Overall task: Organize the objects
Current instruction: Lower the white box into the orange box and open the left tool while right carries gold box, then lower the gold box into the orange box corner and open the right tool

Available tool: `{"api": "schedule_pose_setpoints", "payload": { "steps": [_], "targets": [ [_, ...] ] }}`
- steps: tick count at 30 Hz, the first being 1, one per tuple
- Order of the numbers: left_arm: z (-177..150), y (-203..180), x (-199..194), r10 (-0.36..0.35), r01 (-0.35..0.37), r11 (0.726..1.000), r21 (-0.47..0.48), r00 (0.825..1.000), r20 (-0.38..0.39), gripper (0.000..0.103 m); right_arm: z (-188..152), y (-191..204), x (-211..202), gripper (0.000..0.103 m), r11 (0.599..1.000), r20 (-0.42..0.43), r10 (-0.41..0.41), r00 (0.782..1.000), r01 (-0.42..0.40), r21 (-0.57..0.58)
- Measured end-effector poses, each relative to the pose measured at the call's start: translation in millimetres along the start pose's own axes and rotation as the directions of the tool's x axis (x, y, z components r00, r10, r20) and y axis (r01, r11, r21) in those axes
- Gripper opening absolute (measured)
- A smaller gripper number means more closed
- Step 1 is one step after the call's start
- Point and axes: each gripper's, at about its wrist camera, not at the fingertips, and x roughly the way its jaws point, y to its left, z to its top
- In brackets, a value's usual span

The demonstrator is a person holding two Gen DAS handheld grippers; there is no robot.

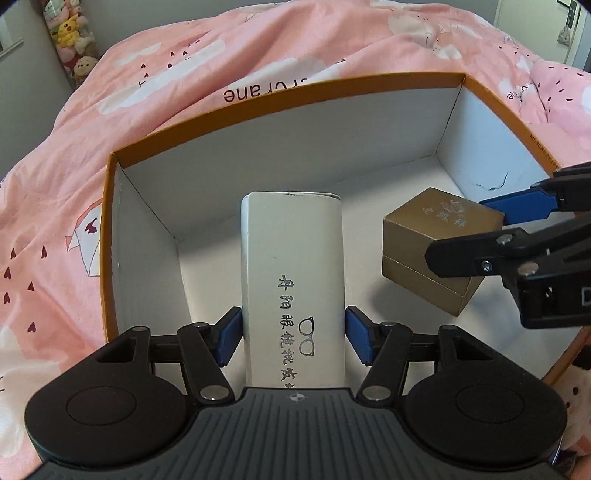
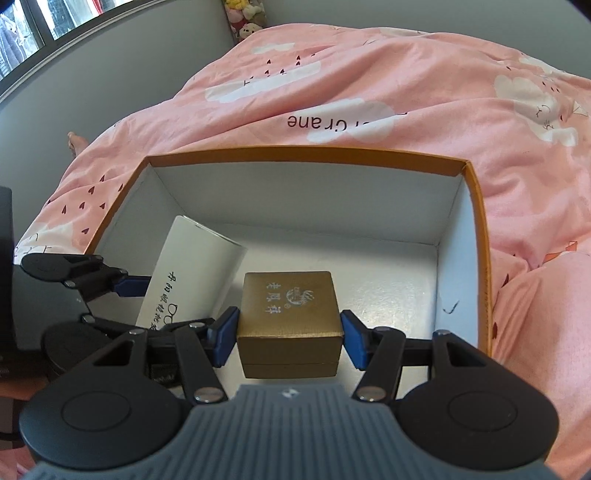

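An open orange-rimmed cardboard box (image 1: 280, 94) with a white inside lies on the pink bed cover; it also shows in the right wrist view (image 2: 306, 154). My left gripper (image 1: 293, 334) is shut on a long white glasses case (image 1: 291, 273) and holds it inside the box; the case also shows in the right wrist view (image 2: 192, 269). My right gripper (image 2: 290, 338) is shut on a small gold-brown jewellery box (image 2: 290, 314) and holds it inside the box, right of the case. The gold box (image 1: 424, 251) and right gripper (image 1: 491, 225) show in the left wrist view.
The pink printed bed cover (image 1: 258, 48) surrounds the box on all sides. Plush toys (image 1: 70, 33) stand against the grey wall at the far left. A window (image 2: 37, 26) is at the upper left of the right wrist view.
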Motion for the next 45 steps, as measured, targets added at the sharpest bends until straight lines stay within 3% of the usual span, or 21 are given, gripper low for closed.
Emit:
{"api": "schedule_pose_setpoints", "payload": {
  "steps": [11, 16, 19, 22, 26, 30, 34, 36, 39, 45],
  "targets": [
    [-3.9, 1.7, -13.7, -0.04, 0.039, 0.999, 0.027, 0.999, 0.032, 0.079, -0.5, 0.3, 9.3, 0.061, 1.0, -0.048, -0.004, 0.999, 0.004, 0.013],
    [-9.8, 0.8, -34.0, -0.042, 0.039, 0.999, 0.028, 0.993, 0.114, 0.085, -3.1, 0.0, 12.1, 0.061, 1.0, -0.065, -0.005, 0.998, 0.006, 0.015],
    [-14.9, 9.2, -51.9, -0.015, 0.012, 1.0, 0.015, 0.98, 0.199, 0.086, -0.9, -2.2, 13.1, 0.061, 0.999, -0.072, 0.0, 0.997, 0.002, 0.033],
    [-18.5, 28.6, -69.5, -0.034, 0.052, 0.997, -0.058, 0.958, 0.286, 0.086, 1.9, 1.3, 14.9, 0.061, 1.0, -0.084, -0.007, 0.996, 0.009, 0.02],
    [-21.0, 53.8, -81.9, -0.011, 0.071, 0.985, -0.16, 0.938, 0.347, 0.086, 5.8, 9.1, 25.0, 0.061, 1.0, -0.119, 0.004, 0.993, -0.003, 0.011],
    [-27.0, 82.0, -78.8, -0.019, 0.116, 0.958, -0.263, 0.938, 0.346, 0.078, 9.9, 18.6, 41.0, 0.061, 1.0, -0.165, -0.013, 0.986, 0.013, 0.001],
    [-32.9, 107.0, -70.1, -0.083, 0.205, 0.917, -0.343, 0.938, 0.338, 0.074, 15.5, 29.4, 48.8, 0.061, 0.999, -0.175, -0.04, 0.984, 0.034, -0.035],
    [-34.2, 115.5, -63.6, -0.124, 0.252, 0.892, -0.374, 0.935, 0.333, 0.062, 19.0, 34.4, 51.3, 0.061, 0.998, -0.173, -0.049, 0.984, 0.041, -0.051],
    [-38.5, 122.3, -56.4, -0.178, 0.308, 0.863, -0.399, 0.927, 0.33, 0.056, 23.9, 41.5, 56.5, 0.061, 0.997, -0.172, -0.046, 0.984, 0.036, -0.064],
    [-41.2, 121.8, -49.0, -0.215, 0.337, 0.851, -0.403, 0.923, 0.318, 0.046, 25.9, 50.9, 68.3, 0.061, 0.999, -0.213, 0.02, 0.977, -0.029, -0.037]
  ]
}}
